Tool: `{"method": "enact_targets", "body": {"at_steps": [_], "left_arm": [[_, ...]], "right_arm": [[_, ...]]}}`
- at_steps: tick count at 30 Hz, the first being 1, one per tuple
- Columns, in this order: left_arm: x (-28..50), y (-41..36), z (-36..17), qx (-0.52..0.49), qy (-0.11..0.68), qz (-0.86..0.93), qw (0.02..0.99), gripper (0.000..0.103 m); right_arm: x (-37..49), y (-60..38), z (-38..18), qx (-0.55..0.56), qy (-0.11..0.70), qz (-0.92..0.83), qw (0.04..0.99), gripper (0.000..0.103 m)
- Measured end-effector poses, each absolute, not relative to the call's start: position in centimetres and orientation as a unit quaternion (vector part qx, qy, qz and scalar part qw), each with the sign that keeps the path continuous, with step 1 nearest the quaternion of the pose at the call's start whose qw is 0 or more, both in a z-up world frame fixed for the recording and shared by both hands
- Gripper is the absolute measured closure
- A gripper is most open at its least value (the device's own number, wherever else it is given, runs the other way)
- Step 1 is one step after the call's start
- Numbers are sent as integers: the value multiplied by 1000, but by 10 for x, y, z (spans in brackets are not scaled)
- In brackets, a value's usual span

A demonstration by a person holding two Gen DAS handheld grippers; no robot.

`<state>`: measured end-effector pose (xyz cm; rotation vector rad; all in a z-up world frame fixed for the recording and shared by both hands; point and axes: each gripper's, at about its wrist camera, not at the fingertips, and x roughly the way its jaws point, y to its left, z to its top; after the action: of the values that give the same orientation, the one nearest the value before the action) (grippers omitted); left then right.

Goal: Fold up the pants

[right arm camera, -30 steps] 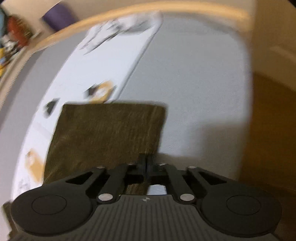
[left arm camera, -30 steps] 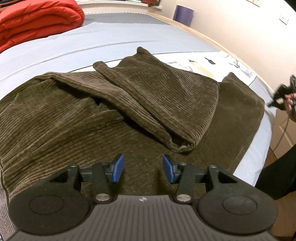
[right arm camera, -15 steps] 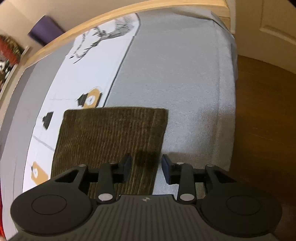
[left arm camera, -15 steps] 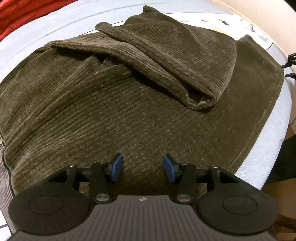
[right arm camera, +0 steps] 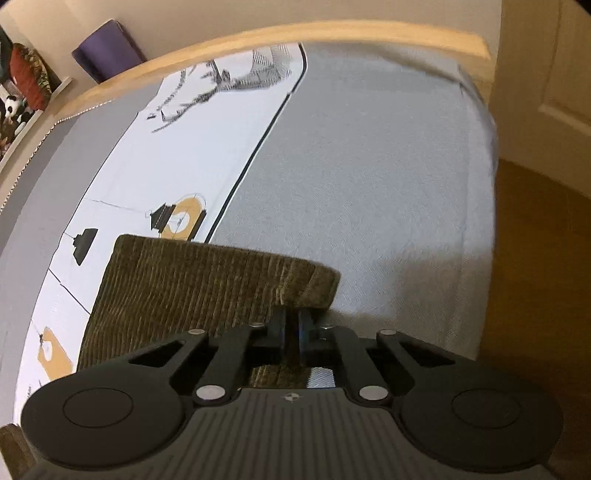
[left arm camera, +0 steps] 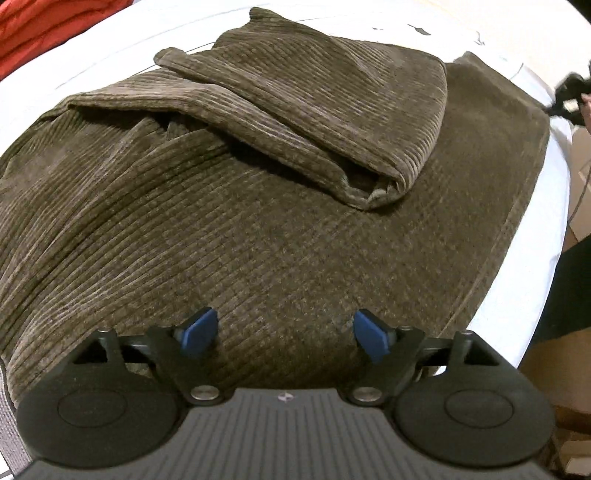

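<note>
Left gripper (left arm camera: 284, 332) lower now, opening, close over pants (left arm camera: 258, 206).

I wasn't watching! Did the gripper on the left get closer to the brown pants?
Yes. The left gripper came down toward the pants: the red blanket and the wall have nearly slid out of the top of its view.

The left wrist camera looks steeply down from close above the brown corduroy pants (left arm camera: 258, 229), which fill most of the frame, with the bed sheet (left arm camera: 532, 236) at the right edge. The right wrist camera also tilts down, near the pants' hem corner (right arm camera: 207, 284) at lower left, facing across the sheet (right arm camera: 369, 177) to the wooden bed frame (right arm camera: 280, 35) along the top. Both views share that hem and sheet.
</note>
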<state>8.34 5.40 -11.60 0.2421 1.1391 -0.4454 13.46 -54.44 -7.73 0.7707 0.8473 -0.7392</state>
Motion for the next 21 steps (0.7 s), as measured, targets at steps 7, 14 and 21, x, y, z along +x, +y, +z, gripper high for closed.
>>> {"method": "enact_targets", "body": {"at_steps": [7,14,21], "left_arm": [[88,53,-110,109,532,-199,816,20],[89,62,-95,81,514,-196,831,44],[95,74,-101,71,547,-171,816,64]], "right_arm": [[107,-543,-80,352,432,-404,726,98],[102,-526,-47,315,379,-422,761,89],[145,-465,-19,263,353,-282,852,78]]}}
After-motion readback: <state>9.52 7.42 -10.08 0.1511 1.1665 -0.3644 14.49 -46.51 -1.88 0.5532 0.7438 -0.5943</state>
